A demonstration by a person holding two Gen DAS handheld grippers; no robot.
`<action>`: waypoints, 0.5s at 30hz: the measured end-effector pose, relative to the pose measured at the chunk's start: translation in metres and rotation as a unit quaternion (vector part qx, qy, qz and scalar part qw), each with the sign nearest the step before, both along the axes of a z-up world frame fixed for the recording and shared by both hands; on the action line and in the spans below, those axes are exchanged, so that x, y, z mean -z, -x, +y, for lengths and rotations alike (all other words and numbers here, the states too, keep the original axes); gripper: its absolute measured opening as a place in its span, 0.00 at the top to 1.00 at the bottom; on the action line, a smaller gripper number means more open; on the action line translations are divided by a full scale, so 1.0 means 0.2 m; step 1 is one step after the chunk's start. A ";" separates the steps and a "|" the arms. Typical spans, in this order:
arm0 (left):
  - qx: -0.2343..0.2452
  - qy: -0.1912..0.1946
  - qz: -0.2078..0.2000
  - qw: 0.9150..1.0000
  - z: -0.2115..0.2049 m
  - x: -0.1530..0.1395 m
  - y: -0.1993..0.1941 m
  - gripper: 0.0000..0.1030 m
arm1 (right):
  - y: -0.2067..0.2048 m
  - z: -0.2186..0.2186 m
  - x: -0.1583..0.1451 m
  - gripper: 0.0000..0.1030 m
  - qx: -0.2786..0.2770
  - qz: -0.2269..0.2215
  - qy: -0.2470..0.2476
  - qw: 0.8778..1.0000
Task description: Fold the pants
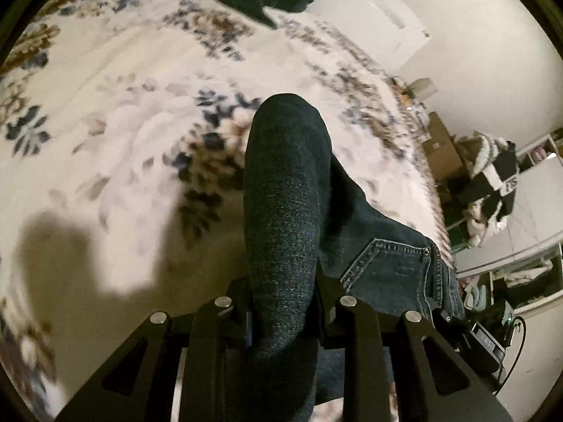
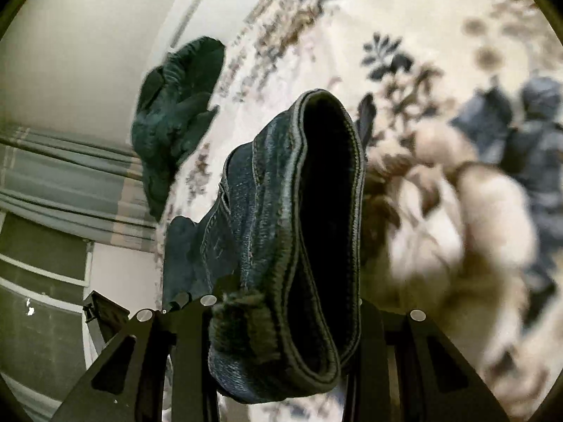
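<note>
Left gripper (image 1: 285, 302) clamped on a thick fold of the jeans (image 1: 288, 183); right gripper (image 2: 281, 302) clamped on their waistband (image 2: 327, 190). Held above the bed cover (image 1: 123, 112), off its surface. Probably carrying for laying flat; next, lower and spread on the cover.

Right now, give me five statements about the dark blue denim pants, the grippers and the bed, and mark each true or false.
1. The left gripper is clamped on the dark blue denim pants. True.
2. The right gripper is empty. False: it grips denim with a stitched edge.
3. The bedcover is plain grey. False: it is white with a blue and brown floral print.
4. A dark green crumpled garment lies on the bed. True.
5. The pants lie folded flat. False: they are bunched in both grippers.
</note>
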State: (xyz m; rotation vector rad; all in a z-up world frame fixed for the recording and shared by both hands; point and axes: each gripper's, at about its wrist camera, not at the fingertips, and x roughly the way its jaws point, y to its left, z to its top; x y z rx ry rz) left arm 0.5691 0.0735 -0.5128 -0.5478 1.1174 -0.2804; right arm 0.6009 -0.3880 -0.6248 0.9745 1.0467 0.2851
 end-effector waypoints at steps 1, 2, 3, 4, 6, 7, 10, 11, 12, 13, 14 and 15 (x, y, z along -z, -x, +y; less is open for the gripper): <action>0.000 -0.004 0.008 1.000 0.01 0.04 -0.02 0.79 | -0.04 0.02 0.05 0.66 -0.003 0.009 0.006 1.000; -0.001 -0.007 0.019 1.000 0.02 0.08 -0.04 0.78 | -0.07 0.03 0.09 0.66 -0.006 0.017 0.012 1.000; -0.001 -0.004 0.029 1.000 0.03 0.12 -0.06 0.76 | -0.09 0.02 0.12 0.64 -0.009 0.026 0.016 0.999; -0.001 0.003 0.035 0.999 0.05 0.16 -0.05 0.70 | -0.10 0.01 0.14 0.62 -0.012 0.037 0.016 0.999; 0.004 0.013 0.041 0.999 0.07 0.18 -0.04 0.65 | -0.11 -0.01 0.17 0.56 -0.017 0.052 0.025 0.998; 0.008 0.021 0.044 0.999 0.08 0.18 -0.03 0.62 | -0.10 -0.04 0.18 0.54 -0.019 0.058 0.035 0.998; 0.015 0.007 0.056 0.998 0.09 0.18 -0.02 0.43 | -0.11 -0.08 0.16 0.47 -0.018 0.070 0.069 0.995; 0.014 -0.004 0.056 0.998 0.10 0.17 -0.02 0.40 | -0.12 -0.08 0.16 0.47 -0.019 0.074 0.077 0.994; 0.013 -0.015 0.054 0.998 0.10 0.15 -0.03 0.36 | -0.12 -0.07 0.13 0.42 -0.021 0.077 0.093 0.992; 0.014 -0.041 0.054 0.998 0.08 0.12 -0.01 0.31 | -0.13 -0.06 0.10 0.40 -0.023 0.081 0.116 0.990; 0.015 -0.055 0.053 0.997 0.08 0.11 -0.02 0.30 | -0.14 -0.05 0.07 0.36 -0.025 0.082 0.135 0.987; 0.018 -0.077 0.051 0.996 0.06 0.07 0.00 0.29 | -0.15 -0.03 0.03 0.27 -0.029 0.082 0.161 0.983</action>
